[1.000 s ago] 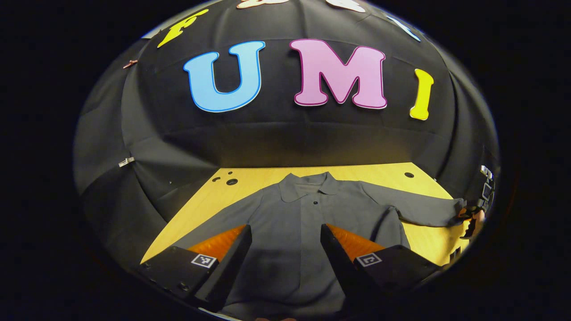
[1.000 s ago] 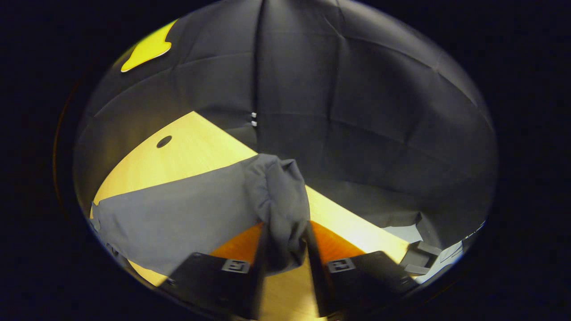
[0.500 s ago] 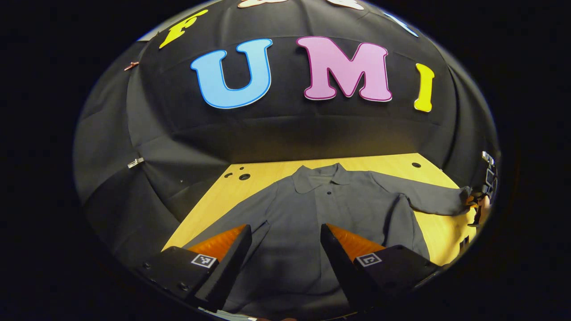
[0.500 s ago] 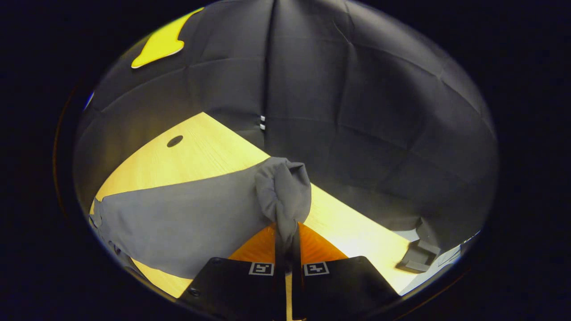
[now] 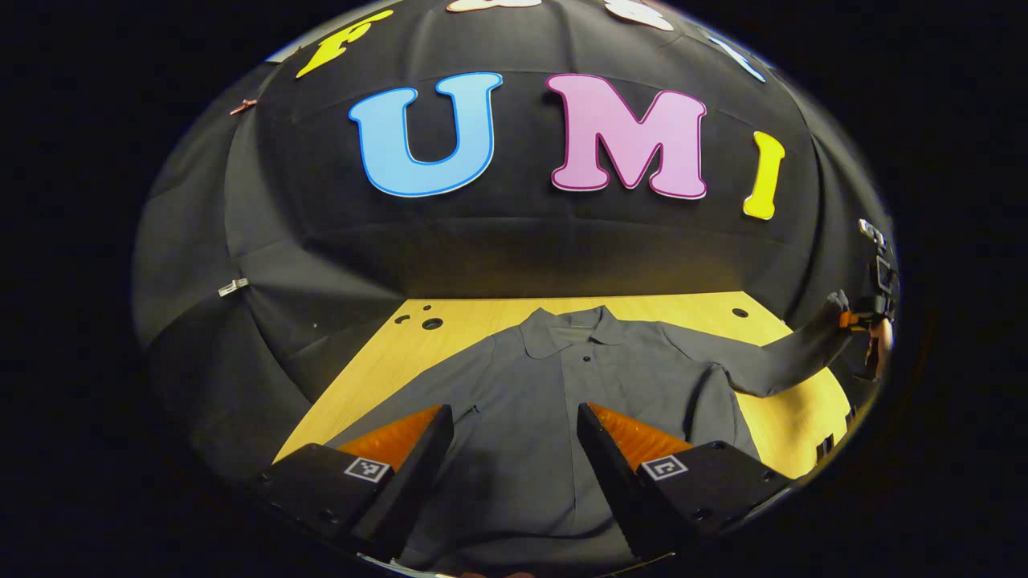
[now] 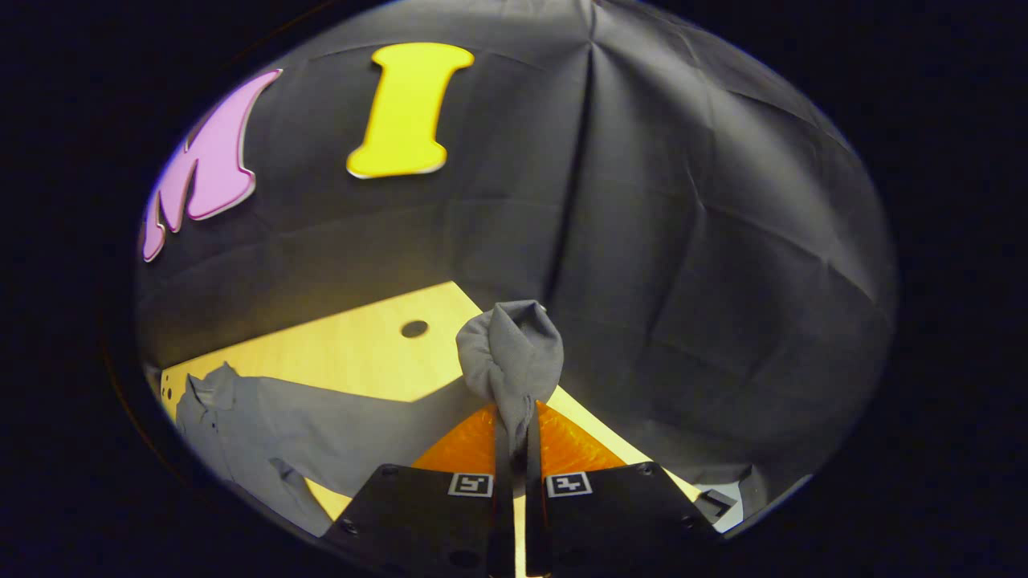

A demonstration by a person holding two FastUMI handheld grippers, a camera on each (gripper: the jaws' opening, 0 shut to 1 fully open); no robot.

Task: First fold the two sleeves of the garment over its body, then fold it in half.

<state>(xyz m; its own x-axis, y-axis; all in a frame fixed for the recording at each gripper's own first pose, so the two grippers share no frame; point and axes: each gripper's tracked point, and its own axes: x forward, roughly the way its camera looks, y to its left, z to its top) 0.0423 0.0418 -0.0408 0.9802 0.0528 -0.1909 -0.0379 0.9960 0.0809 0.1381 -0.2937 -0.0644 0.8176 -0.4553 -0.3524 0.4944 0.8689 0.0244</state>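
- Now, left gripper view: the garment point(image 5: 554, 401) lies flat, front up, on the counter point(image 5: 385, 353), collar toward the booth wall. The left gripper point(image 5: 514, 449) hovers low over the shirt's lower body w/ jaws wide and nothing between them. Same stance as a sec ago, so it's idle for now.
- Same view, far right edge: the right sleeve point(image 5: 791, 361) now rises off the counter to the right gripper point(image 5: 863, 317), small and distorted there. Half a sec ago that sleeve lay lower, near the wood; it has been lifted.
- The left sleeve point(image 5: 409, 393) lies out to the side on the counter, partly behind the left gripper's finger, not yet folded.
- Right gripper view: the right gripper point(image 6: 518, 449) has jaws narrow, pinched on the sleeve cuff point(image 6: 512, 357), which bunches into a knob above the tips. A sec ago the jaws were apart around the cloth (grip closed since), and the view has since swung toward the shirt's body point(image 6: 241, 417).
- Meaning, prob.: first sleeve fold is under way, grasp done, lift started. Next is carrying the cuff inward across the chest and laying it flat. Left sleeve and the halving are both left to do.
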